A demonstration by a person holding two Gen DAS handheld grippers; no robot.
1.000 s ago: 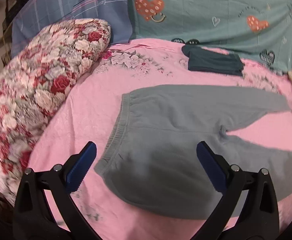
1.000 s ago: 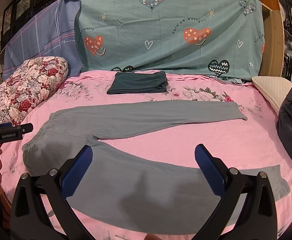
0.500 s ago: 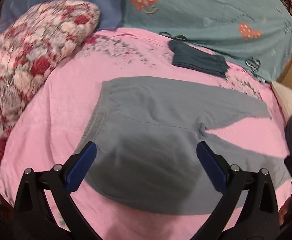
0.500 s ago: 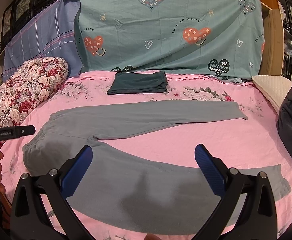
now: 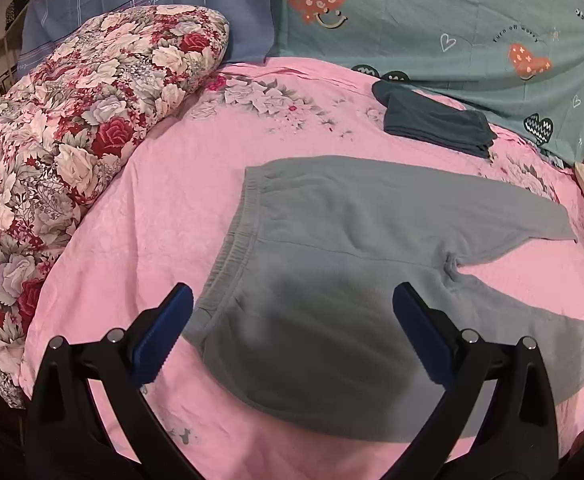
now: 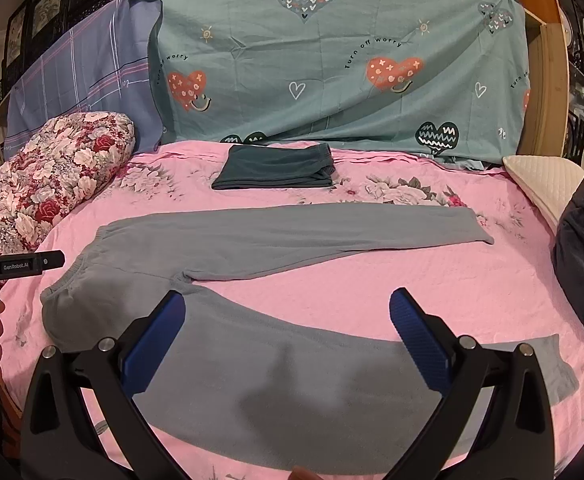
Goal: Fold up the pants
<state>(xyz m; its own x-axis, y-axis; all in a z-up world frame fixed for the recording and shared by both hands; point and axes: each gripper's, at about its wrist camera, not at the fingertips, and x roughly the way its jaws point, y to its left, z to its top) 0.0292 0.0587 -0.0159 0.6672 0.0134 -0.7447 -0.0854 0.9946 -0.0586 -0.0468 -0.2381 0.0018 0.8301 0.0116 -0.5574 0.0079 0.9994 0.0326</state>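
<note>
the grey pants (image 6: pixel 252 236) lie flat on the pink bed (image 6: pixel 431 292), unfolded, waistband (image 5: pixel 236 236) toward the floral quilt (image 5: pixel 64 140) on the left and the two legs splayed apart toward the right. the left gripper (image 5: pixel 292 324) hangs over the near waistband corner with its fingers (image 5: pixel 164 336) spread wide and holding nothing. the right gripper (image 6: pixel 288 336) hangs over the near leg, its fingers (image 6: pixel 419 344) also wide and empty.

what could go wrong: the fabric lies thin against the bed sheet, so a pinch at the waistband may catch the sheet too, or take only the top layer and let the lower one drag. if the two grippers lift unevenly, the near leg would likely twist and land crooked over the far leg. a folded dark garment (image 6: pixel 276 166) sits near the far leg and could be nudged by an overshooting fold.

against half a second ago, the left view has swung back left: the quilt fills more of the frame and the waistband sits further right. the right view is nearly unchanged.
</note>
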